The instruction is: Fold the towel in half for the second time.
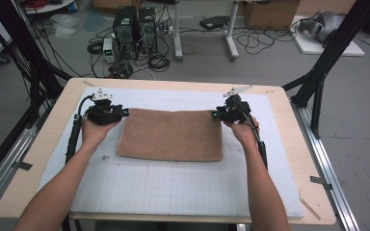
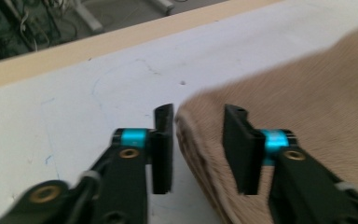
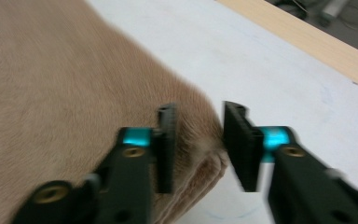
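A folded tan towel (image 1: 173, 134) lies flat on the white gridded mat (image 1: 173, 192). My left gripper (image 1: 124, 113) is at the towel's far left corner. In the left gripper view the towel corner (image 2: 307, 93) reaches in between the jaws of this gripper (image 2: 198, 140); they stand apart, with a gap beside the left pad. My right gripper (image 1: 215, 115) is at the far right corner. In the right gripper view the folded corner (image 3: 51, 84) sits between the parted jaws of this gripper (image 3: 198, 140), clear of the right pad. Both views are slightly blurred.
The mat covers a wooden tabletop (image 1: 26, 173) whose bare rim shows all around. Black frame posts (image 1: 327, 53) rise at the far right and far left. On the floor beyond the table stand computer towers (image 1: 135, 29) amid tangled cables and a cardboard box (image 1: 270, 14).
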`<state>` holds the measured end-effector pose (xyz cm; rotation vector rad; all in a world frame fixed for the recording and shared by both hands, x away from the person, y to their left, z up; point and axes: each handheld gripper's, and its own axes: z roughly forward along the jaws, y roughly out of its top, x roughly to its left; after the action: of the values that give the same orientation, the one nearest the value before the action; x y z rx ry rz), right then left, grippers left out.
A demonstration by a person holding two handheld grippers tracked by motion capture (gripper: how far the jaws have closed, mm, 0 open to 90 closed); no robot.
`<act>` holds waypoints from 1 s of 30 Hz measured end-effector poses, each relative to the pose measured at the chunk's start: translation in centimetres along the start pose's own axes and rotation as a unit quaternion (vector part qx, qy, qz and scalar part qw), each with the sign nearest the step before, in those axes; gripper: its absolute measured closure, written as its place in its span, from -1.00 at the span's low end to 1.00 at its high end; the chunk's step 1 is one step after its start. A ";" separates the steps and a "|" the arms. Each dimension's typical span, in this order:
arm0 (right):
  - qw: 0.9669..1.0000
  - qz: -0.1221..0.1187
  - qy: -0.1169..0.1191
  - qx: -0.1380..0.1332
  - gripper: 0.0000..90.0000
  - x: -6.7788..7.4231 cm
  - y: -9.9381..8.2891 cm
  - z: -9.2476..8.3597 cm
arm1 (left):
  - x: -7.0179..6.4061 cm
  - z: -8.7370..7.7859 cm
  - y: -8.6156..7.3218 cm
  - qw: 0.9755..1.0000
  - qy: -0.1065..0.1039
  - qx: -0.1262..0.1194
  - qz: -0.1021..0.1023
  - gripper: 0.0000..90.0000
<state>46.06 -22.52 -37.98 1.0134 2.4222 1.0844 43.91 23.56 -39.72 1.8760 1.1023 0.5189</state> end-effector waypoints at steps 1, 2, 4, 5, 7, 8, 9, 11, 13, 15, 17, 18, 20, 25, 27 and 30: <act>1.000 0.004 0.004 0.001 0.28 0.0 -0.1 0.0 | 0.2 -0.2 -0.1 1.000 -0.003 0.006 0.002 0.35; 1.000 0.008 0.001 0.005 0.18 0.1 -0.2 0.1 | 0.2 -0.3 -0.3 1.000 -0.010 0.010 0.002 0.32; 1.000 0.007 0.017 0.016 0.17 0.4 -0.5 0.1 | -0.1 -1.0 -0.8 1.000 -0.022 0.007 0.012 0.30; 1.000 0.003 0.023 0.021 0.15 0.6 -0.7 0.0 | -0.4 -1.3 -1.0 0.999 -0.034 0.011 0.014 0.30; 0.999 0.004 0.041 0.019 0.17 1.4 -1.1 -0.2 | -1.2 -1.8 -1.5 0.999 -0.047 0.017 0.022 0.31; 0.998 -0.002 0.051 0.023 0.17 1.9 -1.3 -0.2 | -1.6 -2.1 -1.9 0.998 -0.051 0.020 0.032 0.33; 0.998 -0.012 0.058 0.030 0.18 2.4 -1.5 -0.2 | -1.9 -2.2 -2.3 0.998 -0.060 0.024 0.029 0.35; 0.997 -0.029 0.068 0.037 0.18 3.3 -2.1 -0.3 | -2.5 -2.3 -3.1 0.996 -0.065 0.042 0.039 0.34; 0.996 -0.027 0.077 0.039 0.16 3.8 -2.7 -0.3 | -2.8 -2.5 -3.9 0.996 -0.063 0.046 0.046 0.32; 0.995 -0.028 0.081 0.055 0.13 4.0 -3.2 -0.1 | -2.9 -2.6 -4.5 0.995 -0.062 0.053 0.050 0.30; 0.994 -0.034 0.081 0.065 0.12 4.1 -3.6 0.4 | -2.9 -2.5 -5.1 0.994 -0.070 0.065 0.048 0.32; 0.994 -0.036 0.077 0.068 0.12 4.2 -3.7 0.5 | -3.0 -2.4 -5.2 0.993 -0.074 0.072 0.050 0.35; 0.994 -0.030 0.079 0.074 0.12 4.3 -4.1 0.9 | -3.3 -2.3 -5.3 0.992 -0.075 0.080 0.056 0.44; 0.995 -0.025 0.072 0.058 0.12 4.3 -4.8 0.9 | -3.7 -2.0 -5.8 0.992 -0.072 0.086 0.062 0.52; 0.996 -0.024 0.071 0.048 0.11 4.3 -5.0 0.7 | -3.6 -2.1 -6.2 0.993 -0.072 0.078 0.054 0.55; 0.997 -0.021 0.071 0.034 0.10 4.5 -5.5 0.3 | -3.5 -2.3 -6.6 0.993 -0.075 0.074 0.046 0.55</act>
<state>40.36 -21.79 -42.21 0.9303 2.5977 1.1001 37.29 23.14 -43.81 2.0676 0.9810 0.3491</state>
